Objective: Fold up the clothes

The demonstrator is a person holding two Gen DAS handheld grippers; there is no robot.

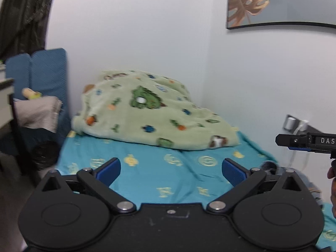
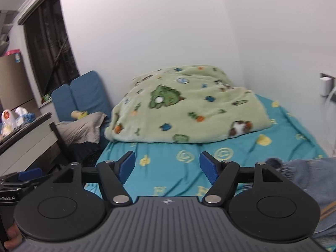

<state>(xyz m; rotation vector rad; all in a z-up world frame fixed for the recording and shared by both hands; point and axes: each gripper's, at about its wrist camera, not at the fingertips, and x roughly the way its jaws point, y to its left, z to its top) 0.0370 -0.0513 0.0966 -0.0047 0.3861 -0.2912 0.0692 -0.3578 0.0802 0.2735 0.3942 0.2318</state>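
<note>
My left tool (image 1: 171, 172) stands with its blue-padded jaws spread wide, nothing between them, only the bed's teal sheet (image 1: 147, 180) with yellow emblems showing through the gap. My right tool (image 2: 167, 169) is likewise open and empty, jaws parted over the same sheet.

Garment: faded blue denim piece with a gathered cuff (image 2: 310, 174), lying on the sheet at the lower right of the right wrist view, just beside the right tool's outer finger, not gripped. In the left wrist view only a blurred edge of it shows behind the tool's right side.

At the bed's far end, against the white wall (image 1: 147, 31): a bunched pale green fleece blanket with cartoon animal prints (image 1: 151, 113).

Left of the bed: upright blue cushions (image 2: 88, 92), a grey pillow (image 2: 82, 129).

Framed leaf picture (image 1: 273, 2) hangs upper right.

Both views are somewhat blurred.
</note>
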